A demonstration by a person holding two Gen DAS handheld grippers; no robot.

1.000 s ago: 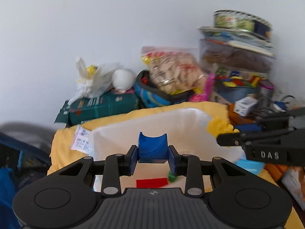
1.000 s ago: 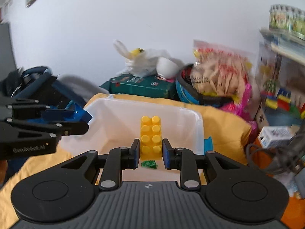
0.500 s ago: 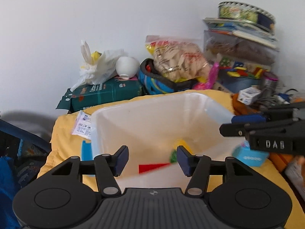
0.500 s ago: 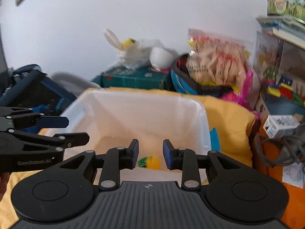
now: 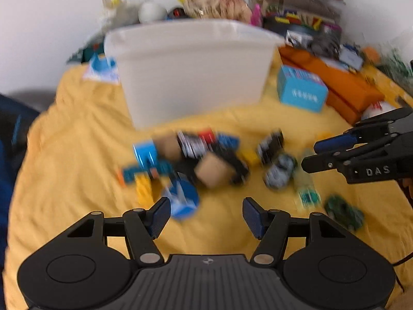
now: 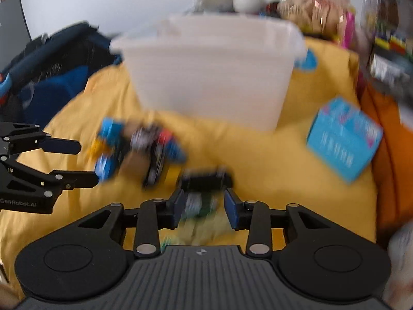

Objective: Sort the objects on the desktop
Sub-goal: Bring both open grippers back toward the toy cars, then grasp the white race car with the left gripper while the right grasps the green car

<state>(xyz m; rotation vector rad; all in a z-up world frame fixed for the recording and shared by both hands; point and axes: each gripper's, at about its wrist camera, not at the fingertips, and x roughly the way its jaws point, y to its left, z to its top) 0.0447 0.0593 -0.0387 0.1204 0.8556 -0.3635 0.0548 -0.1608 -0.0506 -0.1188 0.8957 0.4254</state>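
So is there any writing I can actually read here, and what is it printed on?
"DAS": on the side of the right tongs, seen from the left camera.
"GenRobot.AI": on the side of the left tongs, first letter blurred.
White lettering on the light blue box: too blurred to read.

Both the left gripper [image 5: 206, 213] and right gripper [image 6: 204, 208] point downward, jaws opening, nothing gripped.

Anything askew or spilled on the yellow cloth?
Nothing spilled. Small toys and blocks lie jumbled on the yellow cloth before the upright white plastic bin; a light-blue box sits skewed beside it. Blur hides detail.
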